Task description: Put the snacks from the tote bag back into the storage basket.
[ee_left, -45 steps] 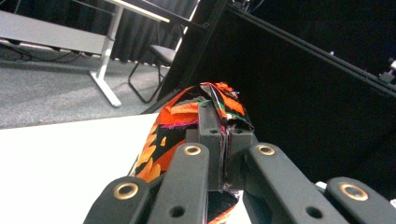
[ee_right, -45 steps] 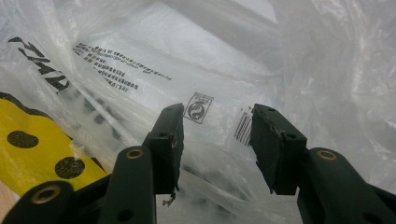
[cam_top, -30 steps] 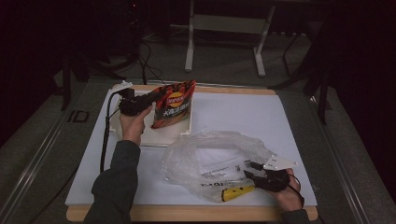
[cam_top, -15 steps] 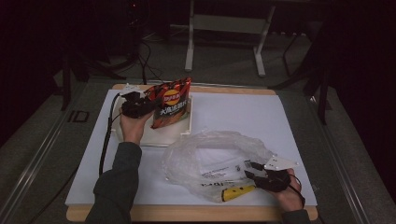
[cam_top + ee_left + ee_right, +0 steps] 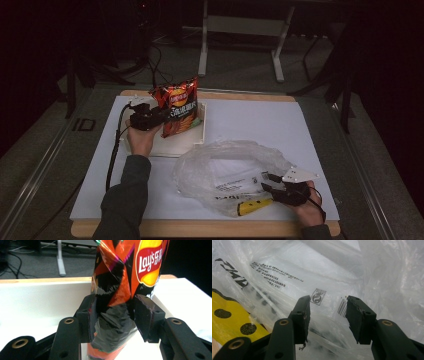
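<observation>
Seemingly mid-release, the left hand-held gripper (image 5: 115,315) has just been opening its jaws around the chip bag (image 5: 177,106), standing upright in the white tray (image 5: 199,139); the right hand-held gripper (image 5: 270,181) rests wide at the clear plastic bag (image 5: 225,165), so bagging remains.

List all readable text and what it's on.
"Lay's", with Chinese characters beside it: chip bag.
Recycling-type square mark and a barcode: plastic bag.
Lines of small Chinese print and large black letters on the plastic bag: too blurred or cut off to read.
</observation>
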A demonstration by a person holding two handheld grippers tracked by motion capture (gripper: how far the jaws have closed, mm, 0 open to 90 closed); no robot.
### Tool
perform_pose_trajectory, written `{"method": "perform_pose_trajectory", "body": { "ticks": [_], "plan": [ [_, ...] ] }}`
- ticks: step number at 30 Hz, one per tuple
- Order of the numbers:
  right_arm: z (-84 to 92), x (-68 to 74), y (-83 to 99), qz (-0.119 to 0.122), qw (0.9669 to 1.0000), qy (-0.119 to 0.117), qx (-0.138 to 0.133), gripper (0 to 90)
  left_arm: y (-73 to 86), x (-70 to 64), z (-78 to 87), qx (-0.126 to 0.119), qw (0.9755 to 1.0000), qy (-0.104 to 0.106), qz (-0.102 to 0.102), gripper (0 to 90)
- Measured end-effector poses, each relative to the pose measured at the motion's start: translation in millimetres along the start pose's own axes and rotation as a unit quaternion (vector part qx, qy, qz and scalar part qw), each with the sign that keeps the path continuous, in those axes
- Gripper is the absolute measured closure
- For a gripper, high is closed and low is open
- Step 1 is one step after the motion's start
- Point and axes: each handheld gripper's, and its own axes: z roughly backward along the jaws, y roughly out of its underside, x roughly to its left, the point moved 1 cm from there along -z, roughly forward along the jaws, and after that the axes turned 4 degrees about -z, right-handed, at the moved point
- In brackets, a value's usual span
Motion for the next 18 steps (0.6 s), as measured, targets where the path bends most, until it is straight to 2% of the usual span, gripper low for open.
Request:
{"method": "perform_pose_trajectory", "body": {
  "ticks": [4, 8, 10, 14, 18],
  "plan": [
    [-0.5, -0.2, 0.8, 0.000, 1.0000, 0.000, 0.000, 53.7, 1.8, 3.2, -2.6, 0.005, 0.9999, -0.005, 0.011, 53.1],
    [-0.6, -0.7, 1.8, 0.000, 1.0000, -0.001, 0.000, 53.7, 3.8, 4.4, -6.5, 0.015, 0.9997, -0.018, 0.008, 53.3],
    [0.0, -0.6, 2.0, -0.002, 1.0000, 0.000, 0.001, 53.7, 5.3, 5.5, -8.9, 0.026, 0.9991, -0.032, 0.008, 55.1],
    [-0.6, -0.6, 2.5, -0.001, 1.0000, 0.000, 0.000, 53.8, 7.7, 6.8, -12.6, 0.033, 0.9988, -0.033, 0.015, 55.7],
    [-1.3, -0.1, 2.9, -0.002, 1.0000, -0.001, 0.001, 53.8, 8.2, 7.8, -14.3, 0.040, 0.9979, -0.048, 0.013, 56.9]
  ]
}}
